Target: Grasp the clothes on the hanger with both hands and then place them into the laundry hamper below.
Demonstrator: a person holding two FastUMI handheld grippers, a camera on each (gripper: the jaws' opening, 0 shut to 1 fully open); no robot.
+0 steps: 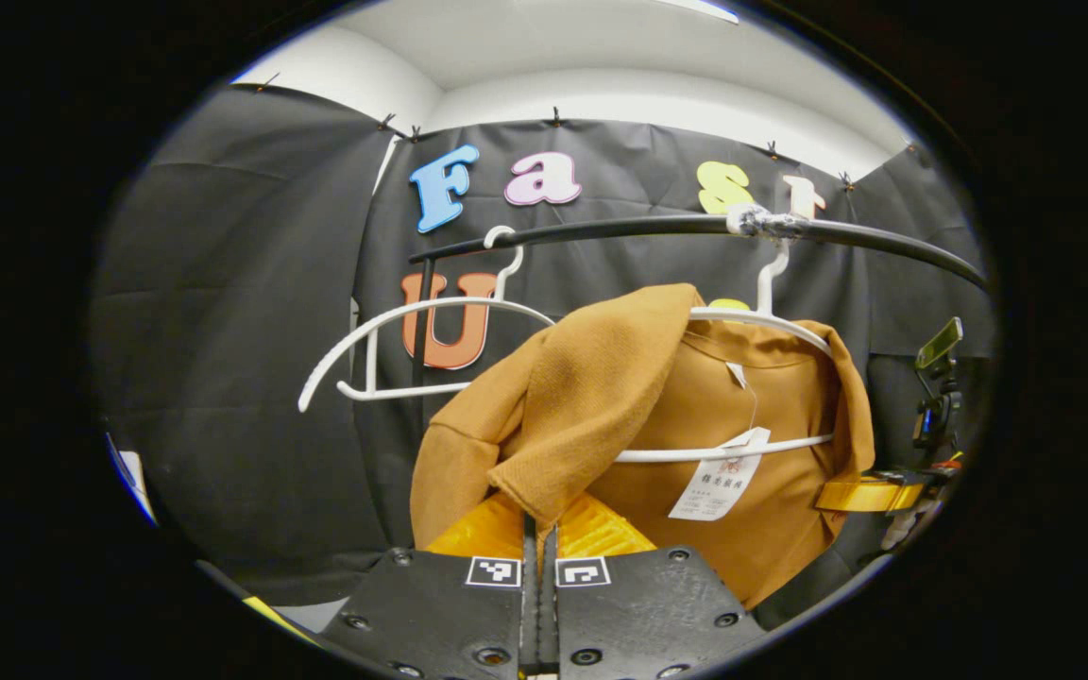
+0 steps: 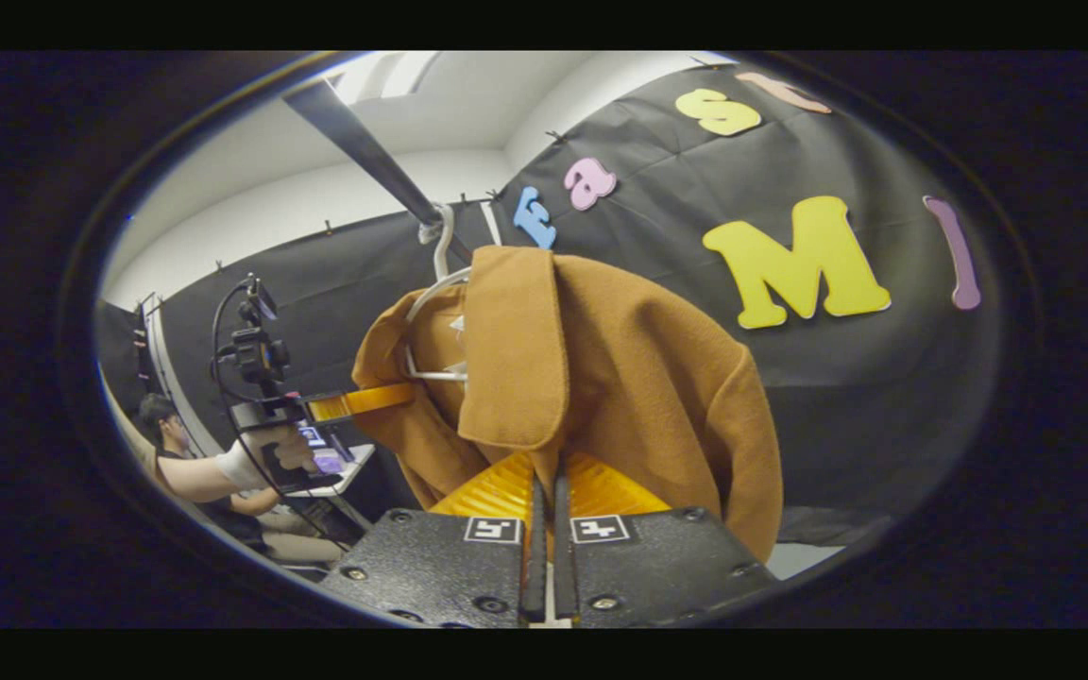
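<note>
A brown garment [image 1: 714, 397] hangs on a white hanger [image 1: 771, 321] from a black rail [image 1: 601, 228]. At the bottom of the left gripper view, my left gripper [image 1: 541, 518] is shut on a folded-over flap of the garment, its orange fingers [image 1: 492, 531] pressed together on the cloth. Farther off at the garment's right edge, my right gripper [image 1: 870, 493] clamps the cloth. In the right gripper view, my right gripper [image 2: 547, 475] is shut on a hanging brown flap of the garment [image 2: 638, 378]. Across it, a hand [image 2: 284, 451] holds my left gripper [image 2: 365, 400] on the far edge.
An empty white hanger [image 1: 412, 351] hangs on the rail to the left of the garment. A paper tag [image 1: 723, 480] dangles inside the collar. The black cloth wall stands close behind. A small table with a screen [image 2: 331, 463] sits at the far left.
</note>
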